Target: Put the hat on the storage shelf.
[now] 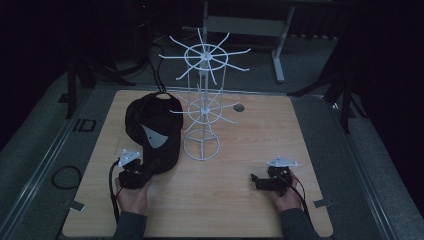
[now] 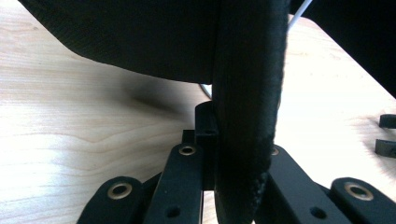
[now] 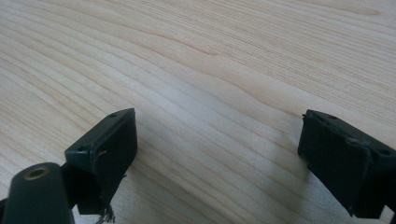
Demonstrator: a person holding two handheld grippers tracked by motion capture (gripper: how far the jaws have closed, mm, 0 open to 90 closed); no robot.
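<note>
Work in hand: we take it that the black cap (image 1: 152,131) is meant for a hook of the white wire rack (image 1: 202,107), and that we are at the pick-up.
Cap position: it lies on the left half of the worktop (image 1: 235,165), its crown toward the rack and just beside the rack's ring base, its brim toward us.
Left gripper (image 1: 134,175): its jaws are clenched on the cap's brim (image 2: 247,116); in the left gripper view the dark brim edge stands squeezed between the two black jaws.
Right gripper (image 1: 267,182): it rests low over bare wood at the right of the worktop, well apart from cap and rack, with its jaws spread wide and nothing between them.
Risk, slip: we hold the cap by one thin edge, so its hanging weight could swing it or pull it out of the jaws as we lift.
Risk, snag: the rack's lower arms reach out toward the cap; a lift that drifts right could catch fabric on a wire.
Risk, tipping: the rack looks light and tall on a small base, so a push from the cap or the gripper could tilt or slide it.
Risk, missed hook: we cannot tell from here where the cap's back strap sits, so lining it up with a hook may take the free gripper's help.
</note>
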